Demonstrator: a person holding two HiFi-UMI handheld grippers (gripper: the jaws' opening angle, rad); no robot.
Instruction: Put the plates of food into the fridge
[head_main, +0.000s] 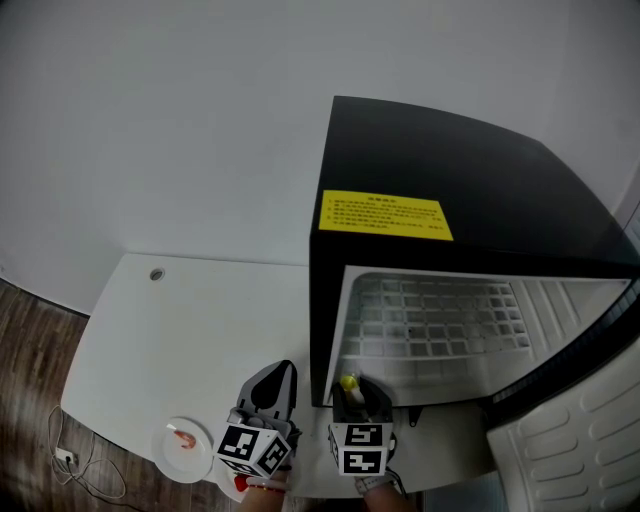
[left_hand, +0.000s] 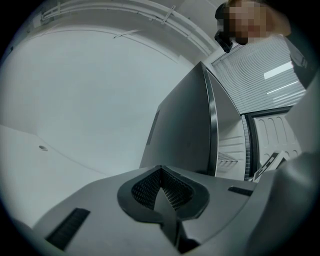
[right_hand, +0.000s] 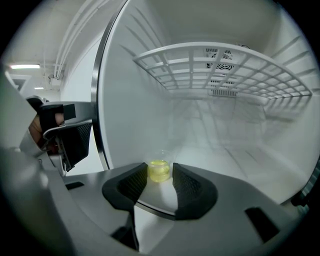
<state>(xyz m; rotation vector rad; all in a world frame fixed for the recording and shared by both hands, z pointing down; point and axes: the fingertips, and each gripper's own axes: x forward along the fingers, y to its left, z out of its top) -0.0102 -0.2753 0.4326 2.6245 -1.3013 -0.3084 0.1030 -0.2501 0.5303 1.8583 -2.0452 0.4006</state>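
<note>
Task's roughly halfway through its first plate, by my reckoning - nothing's landing inside yet. The fridge (head_main: 450, 170) is standing open w/ its door (head_main: 580, 430) swung out to the right. In the right gripper view the compartment under the wire shelf (right_hand: 225, 65) is showing no plate on its floor.

The right gripper (right_hand: 160, 182) is clamping its jaws on the near rim of a white plate (right_hand: 152, 200). The plate is carrying a small blob of yellow food (right_hand: 159, 171) (looks like it's sitting in a little clear cup, hard to be sure). It's hovering right at the fridge mouth, low on the left side, pointing in and slightly down - plate not set down yet.

The left gripper (left_hand: 161, 175) is idling beside it over the table (head_main: 200, 330), jaws pressed together w/ nothing between them, aiming at the fridge's outer side wall.

The second plate (head_main: 185, 442), w/ something pinkish on it, is waiting at the table's near-left edge, well apart from the fridge & untouched.

So what's left, I'd say: push plate no. 1 in & release, then fetch plate no. 2 & do the same. Door probably needs closing after, tho the task isn't saying so.
</note>
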